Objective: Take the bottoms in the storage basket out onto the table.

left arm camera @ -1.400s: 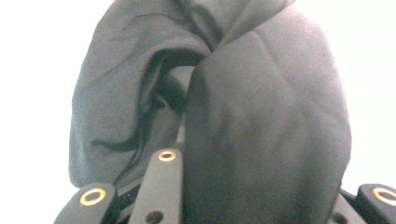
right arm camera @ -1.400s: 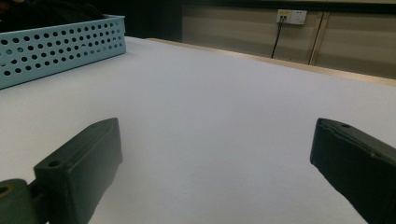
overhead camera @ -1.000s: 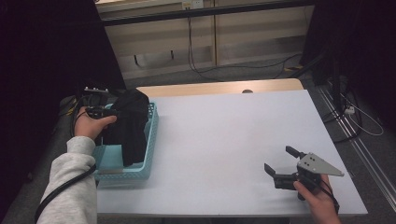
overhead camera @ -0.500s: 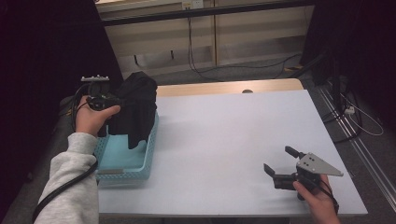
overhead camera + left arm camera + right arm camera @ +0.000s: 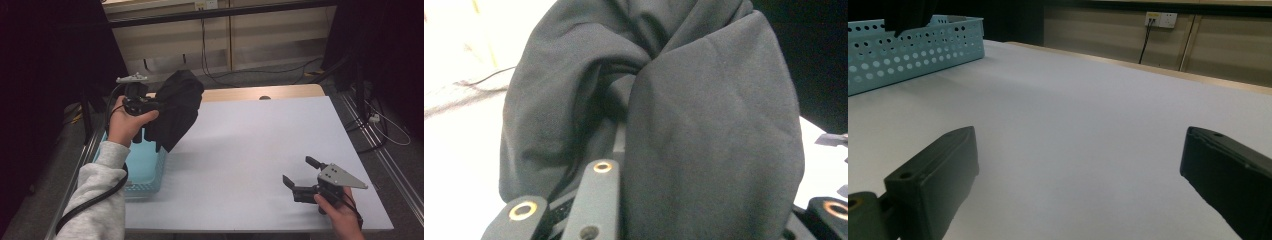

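Left fingers (image 5: 594,200) clamped on black cloth (image 5: 175,107) above blue basket (image 5: 142,172), right fingers (image 5: 1208,170) spread wide, empty.

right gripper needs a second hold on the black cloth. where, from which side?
Take the cloth's free lower corner, hanging over the basket edge. Come from the table side: the left gripper bunches the upper part, and the open right gripper has a clear path.

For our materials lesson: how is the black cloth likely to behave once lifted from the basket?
Probably floppy: the black cloth hangs in folds from the left gripper. Likely light, since one pinch carries it clear of the basket. It may drag or bunch when lowered.
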The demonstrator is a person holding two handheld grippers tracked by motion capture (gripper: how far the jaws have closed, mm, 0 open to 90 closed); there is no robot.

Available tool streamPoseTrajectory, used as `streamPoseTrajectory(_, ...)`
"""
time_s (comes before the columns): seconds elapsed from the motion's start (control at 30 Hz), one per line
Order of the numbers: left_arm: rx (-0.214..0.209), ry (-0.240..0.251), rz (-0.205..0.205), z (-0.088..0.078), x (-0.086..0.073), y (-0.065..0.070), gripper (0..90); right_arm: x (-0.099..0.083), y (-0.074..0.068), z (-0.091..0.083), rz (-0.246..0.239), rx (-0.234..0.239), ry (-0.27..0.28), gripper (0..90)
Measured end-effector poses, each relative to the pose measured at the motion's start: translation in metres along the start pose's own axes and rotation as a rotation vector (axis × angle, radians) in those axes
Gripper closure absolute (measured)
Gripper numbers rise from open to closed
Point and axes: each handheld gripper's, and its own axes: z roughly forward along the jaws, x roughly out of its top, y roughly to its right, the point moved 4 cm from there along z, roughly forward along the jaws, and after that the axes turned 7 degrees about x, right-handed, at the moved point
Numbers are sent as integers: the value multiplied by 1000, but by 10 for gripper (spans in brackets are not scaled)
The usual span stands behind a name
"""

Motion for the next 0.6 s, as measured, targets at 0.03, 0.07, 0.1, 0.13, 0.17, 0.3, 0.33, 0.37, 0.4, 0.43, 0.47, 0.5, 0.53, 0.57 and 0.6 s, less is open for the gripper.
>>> streamPoseTrajectory(0.03,-10,3,12,3,1,7,732,0,0,0,-1,0,0,13)
streamPoseTrajectory(0.07,-15,6,19,5,2,10,732,0,0,0,-1,0,-1,13)
streamPoseTrajectory(0.1,-25,6,21,8,2,17,732,0,0,0,-1,0,0,13)
streamPoseTrajectory(0.13,-33,7,22,11,1,21,731,0,0,0,0,-1,0,13)
streamPoseTrajectory(0.17,-45,8,23,14,0,25,731,0,0,-1,0,-1,1,13)
streamPoseTrajectory(0.3,-79,5,22,27,-9,38,730,0,0,-1,1,1,0,12)
streamPoseTrajectory(0.33,-88,4,24,31,-12,42,730,0,0,-1,-1,2,1,13)
streamPoseTrajectory(0.37,-97,-1,29,35,-16,45,729,0,0,-1,-3,2,3,13)
streamPoseTrajectory(0.4,-104,-5,34,38,-19,48,729,1,0,-1,-5,-2,3,12)
streamPoseTrajectory(0.43,-115,-11,38,44,-25,52,728,1,0,-1,-5,-1,4,12)
streamPoseTrajectory(0.47,-121,-20,42,48,-29,55,728,1,0,-1,-5,-2,2,13)
streamPoseTrajectory(0.5,-127,-33,53,54,-35,60,728,0,0,-1,-4,-1,1,12)
streamPoseTrajectory(0.53,-137,-42,62,59,-40,64,727,0,0,-1,-2,0,0,13)
streamPoseTrajectory(0.57,-146,-45,61,64,-44,68,727,0,-1,-1,-3,1,-1,13)
streamPoseTrajectory(0.6,-154,-53,64,68,-48,71,727,0,0,-1,-5,0,-2,13)
